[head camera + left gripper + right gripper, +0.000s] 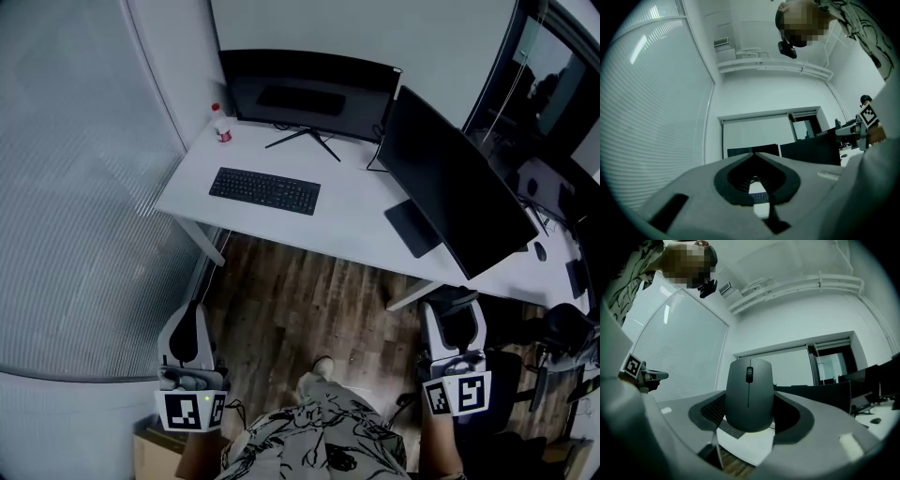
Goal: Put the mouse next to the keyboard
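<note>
Right gripper [454, 317] pinching a grey computer mouse [749, 394]: jaws pressed on both sides of it, mouse upright, its top and scroll wheel [749, 375] facing the gripper camera. Left gripper [193, 323] has jaw tips pressed together, nothing held; only a slit of desk and keys shows through the gap in the left gripper view.

Both grippers are low at the person's sides, over the wood floor [309, 295], short of the desk edge. Marker cubes face the head camera, one on each gripper. Patterned shirt [319, 445] at bottom centre between them.

Mouse is well apart from the keyboard [264, 190]. The black keyboard lies flat on the left part of the white desk [352, 220], roughly parallel to the front edge. In the right gripper view part of the keyboard shows behind the mouse's left side.

A wide black monitor [309, 86] sits at the back of the desk on a thin-legged stand [305, 139]. A second monitor [455, 187] stands on the right, angled, screen dark. Small bottle with red cap [222, 127] at the back left corner, near the frosted glass wall [75, 187]. Another small dark mouse-like item [540, 250] sits on the far right desk; too small to tell for certain.
</note>
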{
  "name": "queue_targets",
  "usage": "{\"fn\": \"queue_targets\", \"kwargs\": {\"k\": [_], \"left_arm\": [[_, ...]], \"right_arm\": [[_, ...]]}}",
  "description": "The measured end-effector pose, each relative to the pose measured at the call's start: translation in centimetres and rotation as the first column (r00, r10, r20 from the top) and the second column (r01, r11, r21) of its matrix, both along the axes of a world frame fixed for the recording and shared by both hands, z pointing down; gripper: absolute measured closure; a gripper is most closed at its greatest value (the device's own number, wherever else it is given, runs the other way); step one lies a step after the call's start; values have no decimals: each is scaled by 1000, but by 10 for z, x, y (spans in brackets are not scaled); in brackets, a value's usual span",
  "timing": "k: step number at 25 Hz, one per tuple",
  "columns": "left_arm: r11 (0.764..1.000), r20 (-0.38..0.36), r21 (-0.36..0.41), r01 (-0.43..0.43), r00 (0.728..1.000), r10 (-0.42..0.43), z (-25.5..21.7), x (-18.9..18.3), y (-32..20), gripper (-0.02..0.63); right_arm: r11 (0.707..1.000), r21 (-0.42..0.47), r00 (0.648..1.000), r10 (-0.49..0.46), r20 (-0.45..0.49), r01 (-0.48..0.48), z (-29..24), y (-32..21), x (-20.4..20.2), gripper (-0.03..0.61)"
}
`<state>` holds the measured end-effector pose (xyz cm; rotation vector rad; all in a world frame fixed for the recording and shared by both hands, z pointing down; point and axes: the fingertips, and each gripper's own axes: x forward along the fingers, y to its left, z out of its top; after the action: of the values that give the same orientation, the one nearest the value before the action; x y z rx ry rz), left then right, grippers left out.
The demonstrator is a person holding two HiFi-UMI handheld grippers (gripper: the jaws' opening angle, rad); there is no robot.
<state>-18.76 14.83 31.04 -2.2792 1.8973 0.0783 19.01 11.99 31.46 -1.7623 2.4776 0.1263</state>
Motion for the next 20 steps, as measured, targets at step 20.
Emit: {"fn": "queue_targets", "kwargs": {"k": [20], "left_arm": [[1000, -16, -14, -2, 1000, 2, 9, 25, -99, 615]], "right_arm": [[1000, -3, 1000, -8, 5, 8, 7, -104, 13, 279]]}}
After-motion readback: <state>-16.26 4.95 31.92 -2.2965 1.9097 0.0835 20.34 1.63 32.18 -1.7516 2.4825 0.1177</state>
